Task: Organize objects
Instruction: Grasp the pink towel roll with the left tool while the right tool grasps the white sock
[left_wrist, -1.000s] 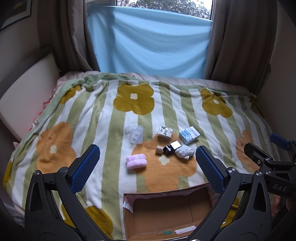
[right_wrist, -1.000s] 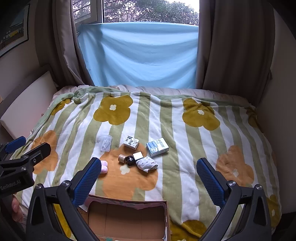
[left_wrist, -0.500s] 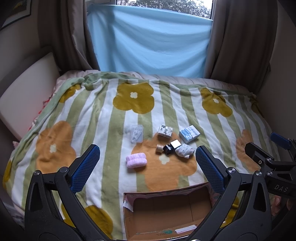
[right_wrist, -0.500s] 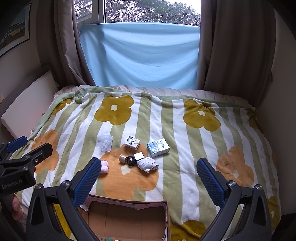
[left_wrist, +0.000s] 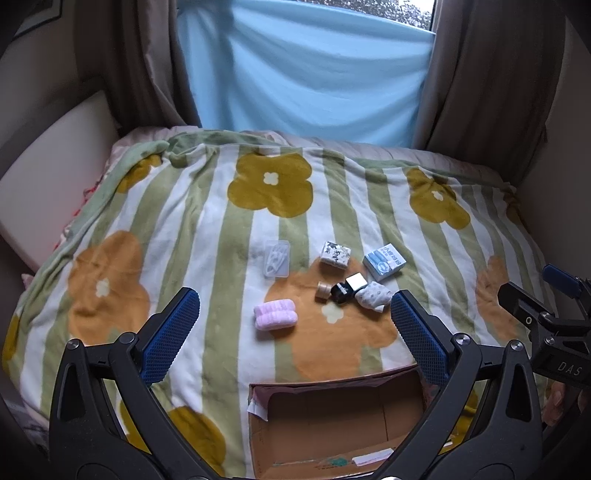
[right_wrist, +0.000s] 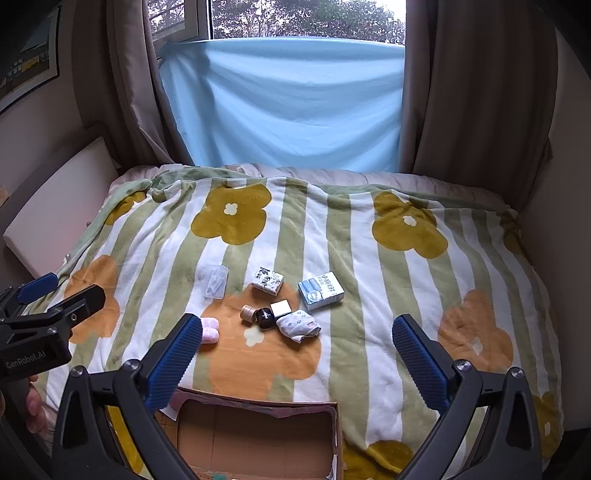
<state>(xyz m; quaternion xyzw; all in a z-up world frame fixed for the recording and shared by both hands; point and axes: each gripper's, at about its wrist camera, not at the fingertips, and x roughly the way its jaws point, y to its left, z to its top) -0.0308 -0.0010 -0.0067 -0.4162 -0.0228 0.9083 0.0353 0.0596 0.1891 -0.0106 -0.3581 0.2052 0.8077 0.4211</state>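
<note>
Small items lie on the striped flower blanket (left_wrist: 207, 236): a pink rolled cloth (left_wrist: 275, 314), a clear plastic case (left_wrist: 277, 257), a patterned white box (left_wrist: 334, 253), a blue-white carton (left_wrist: 384, 261), a tan roll (left_wrist: 324, 290), a black jar (left_wrist: 340, 292) and a spotted sock bundle (left_wrist: 373, 297). The same group shows in the right wrist view around the carton (right_wrist: 320, 291). An open cardboard box (left_wrist: 369, 384) sits at the near edge. My left gripper (left_wrist: 291, 336) is open and empty above the box. My right gripper (right_wrist: 299, 354) is open and empty.
A light blue sheet (right_wrist: 288, 107) hangs over the window between brown curtains (right_wrist: 476, 92). A white cushion (left_wrist: 48, 166) leans at the left of the bed. The right gripper shows at the right edge of the left wrist view (left_wrist: 554, 314).
Both grippers have shifted only slightly; the scene sits a little lower in the right wrist view. Nothing was grasped or moved on the blanket.
</note>
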